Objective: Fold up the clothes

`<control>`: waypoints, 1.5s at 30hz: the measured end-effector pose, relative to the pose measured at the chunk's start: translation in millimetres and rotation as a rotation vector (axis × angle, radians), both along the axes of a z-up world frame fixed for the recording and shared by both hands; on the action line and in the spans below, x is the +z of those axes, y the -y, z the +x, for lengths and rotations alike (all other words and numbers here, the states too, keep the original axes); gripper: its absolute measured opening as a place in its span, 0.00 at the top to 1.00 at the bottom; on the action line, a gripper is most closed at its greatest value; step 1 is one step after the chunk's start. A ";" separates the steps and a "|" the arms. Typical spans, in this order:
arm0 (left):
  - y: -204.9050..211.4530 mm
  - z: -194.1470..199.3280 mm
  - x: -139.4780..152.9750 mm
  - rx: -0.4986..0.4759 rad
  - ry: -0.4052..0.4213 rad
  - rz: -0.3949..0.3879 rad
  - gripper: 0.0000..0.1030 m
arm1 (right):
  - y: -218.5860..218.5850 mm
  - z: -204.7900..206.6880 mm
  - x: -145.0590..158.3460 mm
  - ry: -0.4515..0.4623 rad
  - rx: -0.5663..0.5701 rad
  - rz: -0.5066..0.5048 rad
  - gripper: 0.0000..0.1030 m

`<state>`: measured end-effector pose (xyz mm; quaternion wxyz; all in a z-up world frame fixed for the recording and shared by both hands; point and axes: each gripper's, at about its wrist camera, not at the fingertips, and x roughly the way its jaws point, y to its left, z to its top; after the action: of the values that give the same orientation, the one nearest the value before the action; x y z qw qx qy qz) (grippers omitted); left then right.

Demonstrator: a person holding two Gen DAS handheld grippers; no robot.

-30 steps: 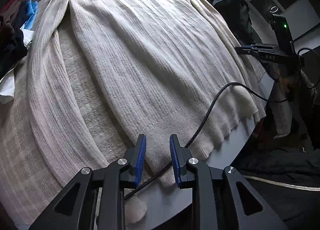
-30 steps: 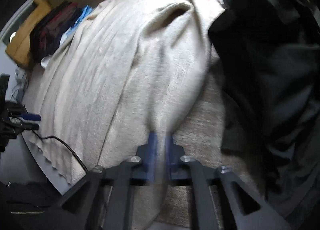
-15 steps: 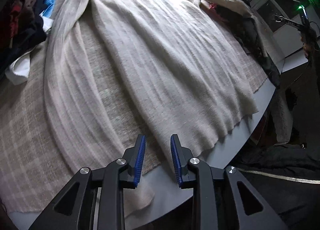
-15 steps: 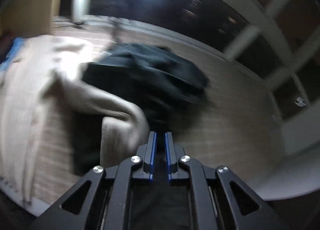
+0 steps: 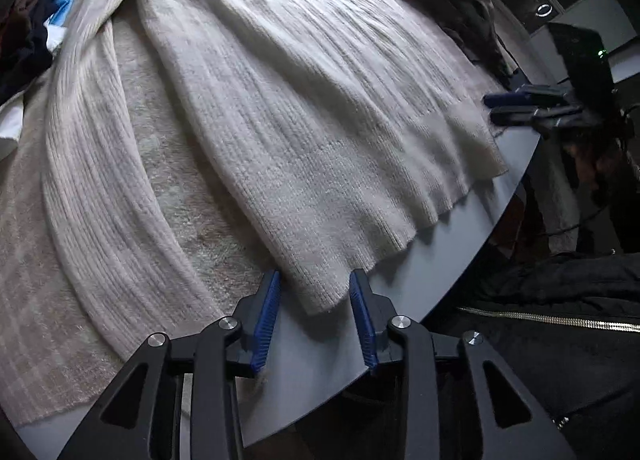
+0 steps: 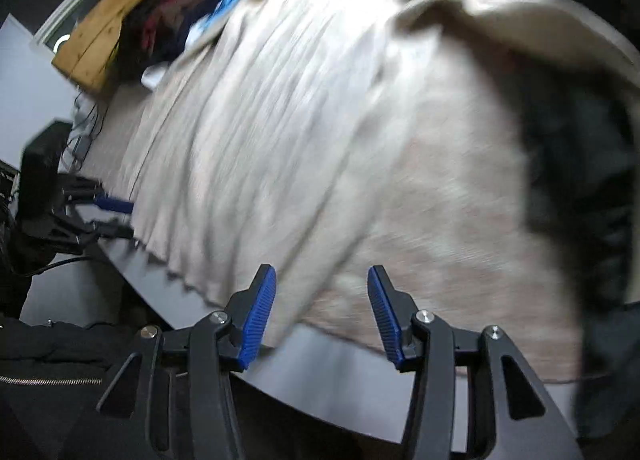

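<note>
Clearly soft and limp, the cream knit sweater (image 5: 304, 107) lies spread flat across the table (image 5: 452, 276); its near hem corners suit gripping. Left gripper (image 5: 314, 300) and right gripper (image 6: 322, 300) gape empty there.

A cream ribbed-knit sweater (image 5: 304, 99) lies spread flat, hem at the table's near edge.

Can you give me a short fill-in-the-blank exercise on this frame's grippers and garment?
1. The jaws of the left gripper stand ____ around a corner of the sweater's hem.
2. The cream sweater has a ____ knit texture.
3. The pads on the right gripper are coloured ____.
4. The sweater's hem lies near the edge of the ____ table.

Missing words: open; ribbed; blue; grey
</note>
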<state>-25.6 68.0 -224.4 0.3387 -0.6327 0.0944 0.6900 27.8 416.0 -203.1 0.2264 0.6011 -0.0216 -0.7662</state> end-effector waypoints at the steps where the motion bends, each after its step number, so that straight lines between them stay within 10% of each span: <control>1: -0.1 -0.1 0.0 -0.003 0.000 0.004 0.85 | 6.6 2.8 -4.3 -0.006 0.012 0.005 0.54; 4: 3.2 -3.6 3.1 0.003 -0.005 0.022 0.97 | 15.0 2.1 -10.2 -0.041 0.047 -0.021 0.60; 6: 6.2 -6.7 14.4 0.002 -0.037 0.035 0.97 | 11.4 -1.8 -8.3 -0.039 0.034 -0.068 0.93; 15: -1.3 -8.7 43.9 -0.015 -0.112 0.050 0.94 | -51.0 -5.5 47.9 -0.153 -0.119 -0.016 0.93; 33: -52.8 -9.2 4.7 0.119 0.004 0.037 0.57 | -32.5 -16.1 4.9 -0.099 -0.101 0.104 0.93; 36: -58.6 -13.4 2.1 0.140 -0.023 0.005 0.66 | -30.5 -15.3 4.8 -0.102 -0.092 0.098 0.93; 38: -61.6 -15.0 1.0 0.142 -0.046 -0.008 0.93 | -33.4 -15.5 4.5 -0.102 -0.092 0.088 0.93; 45: -16.2 -14.2 29.3 0.219 -0.088 0.031 0.95 | -32.6 -5.7 1.4 -0.086 -0.091 0.038 0.90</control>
<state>-39.8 84.2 -195.2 0.2665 -0.6029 0.0289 0.7515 22.0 448.6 -201.6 0.1804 0.5701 -0.0245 -0.8011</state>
